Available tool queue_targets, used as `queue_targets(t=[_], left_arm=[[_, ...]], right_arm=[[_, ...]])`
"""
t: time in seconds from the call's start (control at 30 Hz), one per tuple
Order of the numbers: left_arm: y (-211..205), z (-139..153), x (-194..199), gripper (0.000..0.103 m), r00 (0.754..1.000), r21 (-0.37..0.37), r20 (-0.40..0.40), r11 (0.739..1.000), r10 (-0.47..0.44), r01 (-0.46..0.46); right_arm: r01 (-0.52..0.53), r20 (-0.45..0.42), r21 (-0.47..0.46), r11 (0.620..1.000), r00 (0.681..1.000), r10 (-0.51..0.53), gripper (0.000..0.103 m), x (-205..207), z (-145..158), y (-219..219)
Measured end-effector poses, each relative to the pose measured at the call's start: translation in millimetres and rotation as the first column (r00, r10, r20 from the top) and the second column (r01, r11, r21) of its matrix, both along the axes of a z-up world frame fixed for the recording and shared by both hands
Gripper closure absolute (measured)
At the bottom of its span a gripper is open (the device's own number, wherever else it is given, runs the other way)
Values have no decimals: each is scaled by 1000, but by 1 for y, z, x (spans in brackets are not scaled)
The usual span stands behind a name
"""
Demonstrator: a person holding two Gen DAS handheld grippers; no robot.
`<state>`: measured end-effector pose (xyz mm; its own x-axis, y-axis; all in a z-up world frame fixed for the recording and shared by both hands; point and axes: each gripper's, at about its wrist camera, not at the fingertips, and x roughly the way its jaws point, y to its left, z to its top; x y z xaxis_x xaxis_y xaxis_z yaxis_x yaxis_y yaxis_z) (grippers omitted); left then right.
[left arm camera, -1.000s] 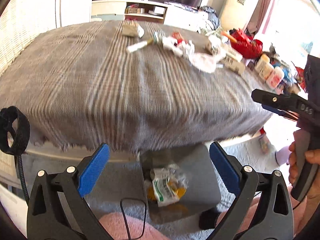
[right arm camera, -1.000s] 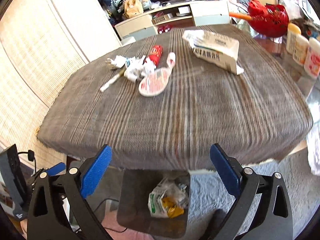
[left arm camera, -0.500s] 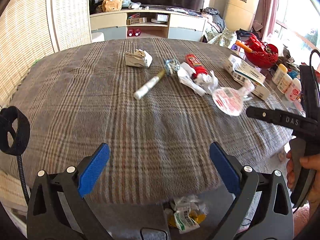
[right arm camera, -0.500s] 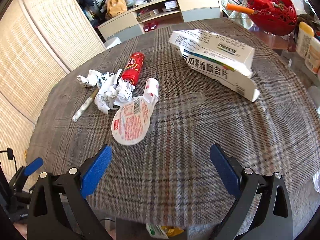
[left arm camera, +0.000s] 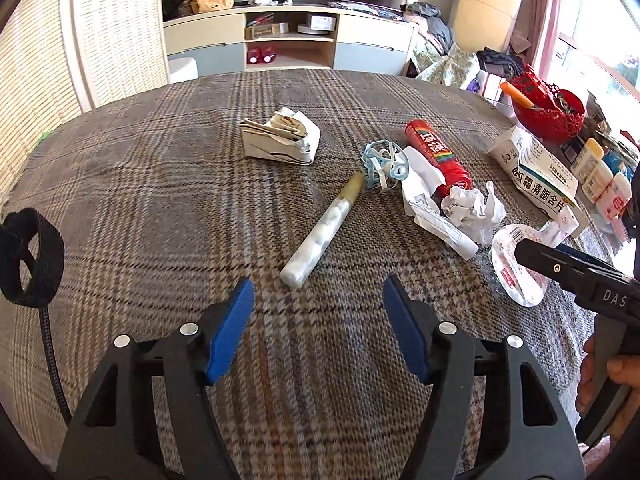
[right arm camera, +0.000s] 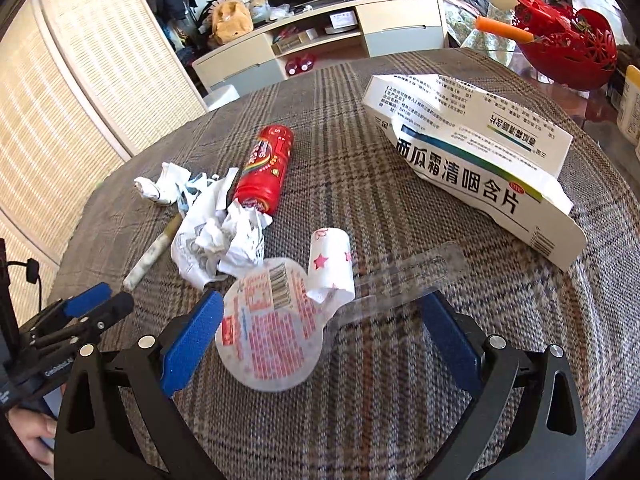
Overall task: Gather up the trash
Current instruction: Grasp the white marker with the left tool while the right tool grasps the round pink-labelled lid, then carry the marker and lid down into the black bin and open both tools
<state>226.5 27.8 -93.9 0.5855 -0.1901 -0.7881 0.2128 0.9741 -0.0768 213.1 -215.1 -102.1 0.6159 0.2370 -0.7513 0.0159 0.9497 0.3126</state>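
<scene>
The trash lies scattered on the plaid tablecloth [left arm camera: 160, 208]. In the right wrist view, a clear plastic lid with red print [right arm camera: 272, 332] sits at 6 o'clock, flat on the cloth, with a star-printed paper roll [right arm camera: 330, 264] touching its upper edge. Crumpled white paper [right arm camera: 224, 236] lies at 10 o'clock of the lid, and a red tube [right arm camera: 266, 174] touches that paper beyond it. A white medicine box [right arm camera: 476, 160] rests well apart at 2 o'clock; a red basket [right arm camera: 568, 48] stands past the table's far edge.

In the left wrist view, a white stick wrapper [left arm camera: 320, 232] lies just ahead at 12 o'clock, a blue mask frame [left arm camera: 384, 164] at its far tip, and a folded paper wad [left arm camera: 280, 140] at 11 o'clock.

The right gripper [right arm camera: 324, 328] is spread wide, its blue pads either side of the lid, gripping nothing. The left gripper [left arm camera: 318, 308] is partly open and empty, fingers apart, just short of the stick wrapper.

Compared with half a second ago, both grippers have moved closer to the trash, and the left one's fingers have narrowed.
</scene>
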Motion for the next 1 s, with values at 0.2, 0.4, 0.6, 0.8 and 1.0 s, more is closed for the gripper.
queue_targets(t=[0.2, 0.4, 0.6, 0.8, 1.0], left_arm=[[-7, -11, 16, 65, 1000, 29, -9, 1000, -7, 8], [-7, -10, 16, 87, 1000, 53, -3, 999, -13, 13], [-15, -9, -2, 91, 998, 53, -11, 997, -62, 63], [-22, -10, -33, 91, 996, 56, -17, 995, -86, 87], [-21, -8, -74, 91, 997, 27, -29, 997, -73, 74]], right_arm=[[-8, 19, -16, 1000, 1000, 8, 27, 7, 0, 4], [-30, 4, -6, 1000, 1000, 30, 66, 4, 2, 4], [-48, -4, 55, 997, 999, 48, 85, -6, 3, 2], [-72, -1, 80, 994, 997, 73, 91, -34, 10, -5], [-106, 8, 112, 988, 994, 106, 93, -73, 13, -12]])
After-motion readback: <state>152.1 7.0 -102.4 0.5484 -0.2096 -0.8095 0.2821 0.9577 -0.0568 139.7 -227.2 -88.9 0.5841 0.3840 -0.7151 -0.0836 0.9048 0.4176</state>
